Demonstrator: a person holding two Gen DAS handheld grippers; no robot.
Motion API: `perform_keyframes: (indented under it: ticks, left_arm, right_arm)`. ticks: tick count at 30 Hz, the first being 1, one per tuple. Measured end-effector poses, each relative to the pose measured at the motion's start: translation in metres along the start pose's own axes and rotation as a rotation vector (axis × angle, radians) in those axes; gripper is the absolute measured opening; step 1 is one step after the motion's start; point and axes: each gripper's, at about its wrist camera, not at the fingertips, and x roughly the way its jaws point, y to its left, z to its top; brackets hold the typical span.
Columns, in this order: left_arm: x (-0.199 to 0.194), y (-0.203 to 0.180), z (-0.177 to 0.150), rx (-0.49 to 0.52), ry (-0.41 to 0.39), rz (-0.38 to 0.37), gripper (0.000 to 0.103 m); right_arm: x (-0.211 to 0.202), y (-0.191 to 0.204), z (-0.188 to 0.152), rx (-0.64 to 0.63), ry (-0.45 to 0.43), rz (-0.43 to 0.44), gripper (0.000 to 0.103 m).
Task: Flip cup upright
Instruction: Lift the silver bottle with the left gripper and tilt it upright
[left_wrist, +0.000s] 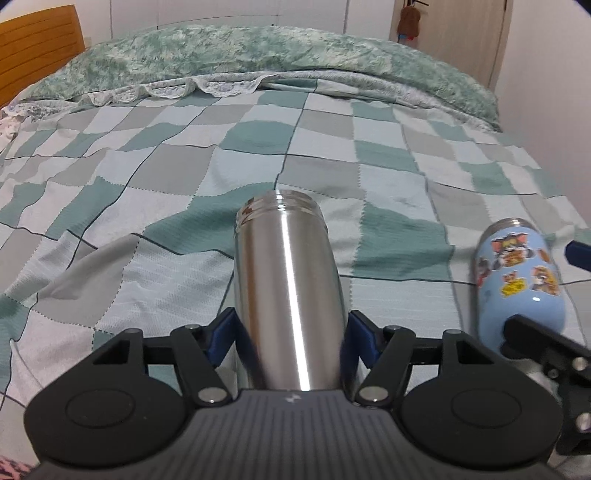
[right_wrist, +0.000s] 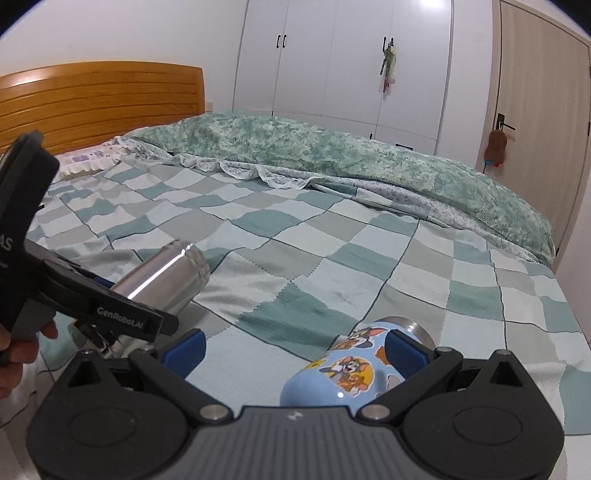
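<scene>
Left gripper (left_wrist: 290, 332) clamped on polished stainless-steel cylindrical cup (left_wrist: 288, 288), frame centre, held tilted | right gripper (right_wrist: 295, 347) apart around blue cartoon-printed cup (right_wrist: 347, 373), lower centre, lying on checked bedspread (right_wrist: 332, 251) | rigid, slippery, likely light; grip mid-body.

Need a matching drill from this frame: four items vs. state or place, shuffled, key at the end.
1. Bare stainless steel cup
2. Light blue cartoon-print cup
3. Right gripper
4. Orange wooden headboard

a. open, jaws either side of a cup
b. far end of the checked bedspread
c. clamped in the left gripper
d. lying on its side on the bed

Pairs: 1-c, 2-d, 3-a, 4-b
</scene>
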Motion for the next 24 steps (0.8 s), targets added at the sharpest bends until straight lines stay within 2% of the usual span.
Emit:
perform_keyframes:
  ticks: [11,19,24]
  left_arm:
    - [-0.056,-0.010,-0.020,0.004,-0.014,-0.061,0.066]
    - [-0.105,-0.009,-0.056,0.024,0.002,-0.093,0.065]
    - [-0.128,-0.002,-0.086,0.043,0.040,-0.135,0.065]
  right_arm:
    - [-0.055,0.018,-0.008,0.030,-0.009,0.006,0.103]
    - [-0.098,0.041,-0.023,0.039,-0.005,0.028,0.103]
    - [-0.119,0.060,-0.039,0.041,0.007,0.046,0.103]
